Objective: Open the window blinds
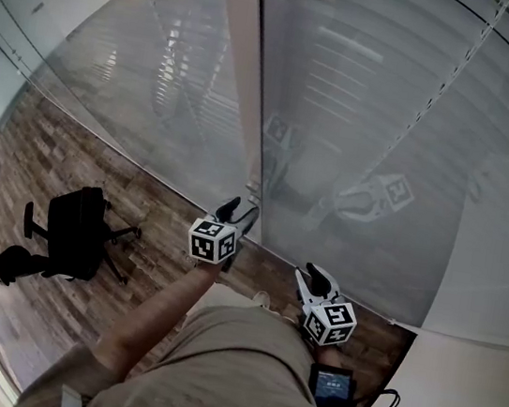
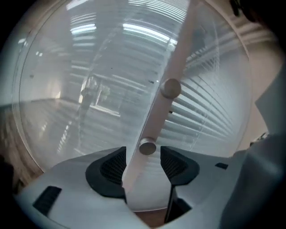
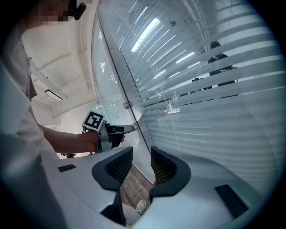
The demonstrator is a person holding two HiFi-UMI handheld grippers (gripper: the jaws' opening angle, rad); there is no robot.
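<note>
Wood-plank floor (image 1: pixel 33 165) is carrying a black office chair (image 1: pixel 75 233), its wheeled base resting on the planks, well left of the person's shoe (image 1: pixel 262 299).

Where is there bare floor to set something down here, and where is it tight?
Bare wooden floor lies between the office chair and the glass wall. Tight by the post: the left tool stands open around it, right tool nearby, open, empty.

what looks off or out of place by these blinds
Nothing stands out. The blinds hang in even rows with no slat visibly bent or sagging, and the black office chair off to the side shows no damage that I can make out.
</note>
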